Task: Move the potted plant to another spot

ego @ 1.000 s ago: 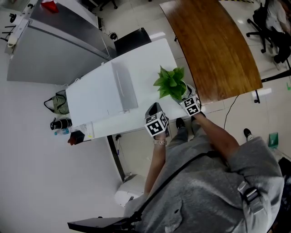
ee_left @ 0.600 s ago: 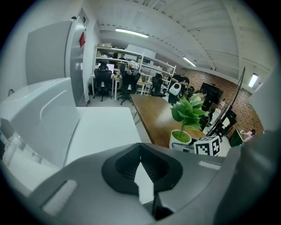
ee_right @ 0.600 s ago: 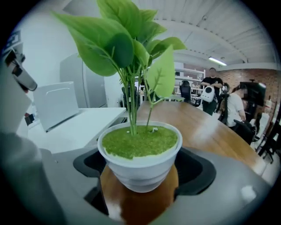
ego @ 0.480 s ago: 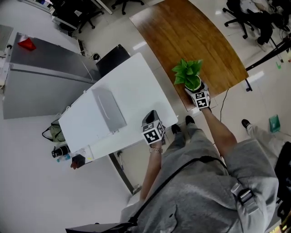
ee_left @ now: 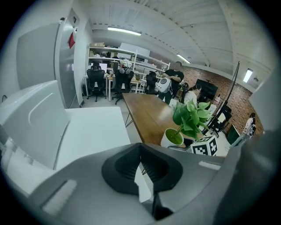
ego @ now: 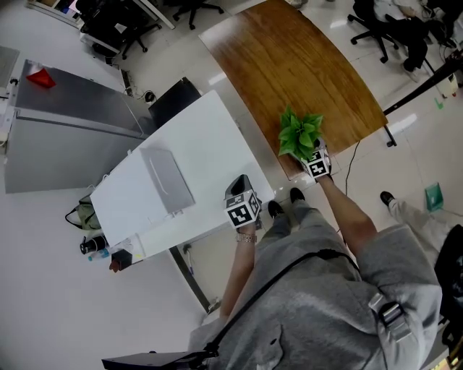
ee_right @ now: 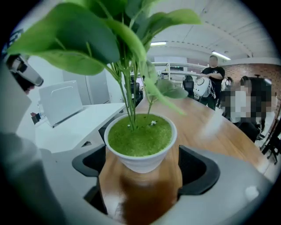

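Note:
The potted plant (ego: 299, 134), green leaves in a small white pot (ee_right: 141, 143), stands on the brown wooden table (ego: 289, 65) near its front edge. My right gripper (ego: 307, 155) reaches around the pot. In the right gripper view its jaws are opening: the pot sits between the dark pads (ee_right: 199, 169), and wood shows on both sides of the pot's body. My left gripper (ego: 239, 184) hovers over the near edge of the white table (ego: 195, 144), jaws shut and empty (ee_left: 141, 169). From the left gripper view the plant (ee_left: 189, 119) is off to the right.
A flat white box (ego: 168, 179) lies on the white table. A grey cabinet (ego: 65, 123) stands at the left, with a bag and bottles (ego: 90, 242) on the floor beside it. Office chairs (ego: 383, 22) and standing people (ee_right: 213, 81) are beyond the wooden table.
The right gripper carried the plant from the white table's corner over to the wooden table and brought it down near the front edge. The left gripper stayed by the white table's near edge.

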### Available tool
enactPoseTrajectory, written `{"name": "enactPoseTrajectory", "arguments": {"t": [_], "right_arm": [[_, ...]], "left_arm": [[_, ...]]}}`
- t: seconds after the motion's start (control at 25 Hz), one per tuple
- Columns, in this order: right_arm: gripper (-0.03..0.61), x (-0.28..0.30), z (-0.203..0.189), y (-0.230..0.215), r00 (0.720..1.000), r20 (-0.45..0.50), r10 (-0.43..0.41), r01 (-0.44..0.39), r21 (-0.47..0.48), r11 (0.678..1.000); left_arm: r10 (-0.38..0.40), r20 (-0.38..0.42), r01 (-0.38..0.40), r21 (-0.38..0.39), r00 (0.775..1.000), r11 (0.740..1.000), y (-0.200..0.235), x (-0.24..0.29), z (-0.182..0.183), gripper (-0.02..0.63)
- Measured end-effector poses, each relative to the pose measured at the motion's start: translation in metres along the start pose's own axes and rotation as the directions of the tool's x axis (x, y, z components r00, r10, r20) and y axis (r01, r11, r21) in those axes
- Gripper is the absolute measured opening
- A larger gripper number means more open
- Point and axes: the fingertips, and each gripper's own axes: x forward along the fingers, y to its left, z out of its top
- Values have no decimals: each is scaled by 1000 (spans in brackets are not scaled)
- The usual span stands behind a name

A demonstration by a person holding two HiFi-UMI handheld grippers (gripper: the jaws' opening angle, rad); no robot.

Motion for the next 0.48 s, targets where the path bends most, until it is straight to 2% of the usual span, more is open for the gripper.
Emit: {"name": "enactPoseTrajectory", "arguments": {"t": [0.16, 0.24, 0.32, 0.36, 0.4, 0.44, 0.48], "right_arm": [[502, -34, -2, -7, 999, 34, -20, 19, 32, 999], [499, -52, -14, -12, 998, 35, -43, 39, 88, 995], [455, -74, -20, -12, 997, 49, -64, 55, 157, 986], [401, -85, -20, -11, 995, 59, -81, 70, 174, 982], [308, -95, -19, -11, 992, 69, -102, 88, 181, 980], [177, -106, -18, -9, 990, 77, -121, 105, 185, 977], [73, -117, -19, -4, 988, 84, -132, 114, 190, 975]], "left_arm": [[-5, 3, 5, -17, 1000, 1000, -23, 2, -6, 15], [-11, 6, 11, -26, 1000, 1000, -36, 1, -13, 15], [-21, 10, 21, -25, 1000, 999, -48, -4, -20, 15], [-26, 11, 26, -20, 1000, 999, -53, -8, -24, 15], [-29, 12, 30, -14, 1000, 999, -57, -12, -29, 15], [-33, 11, 33, -9, 999, 999, -60, -17, -34, 15], [-36, 10, 36, -6, 999, 999, -63, -24, -41, 15]]}}
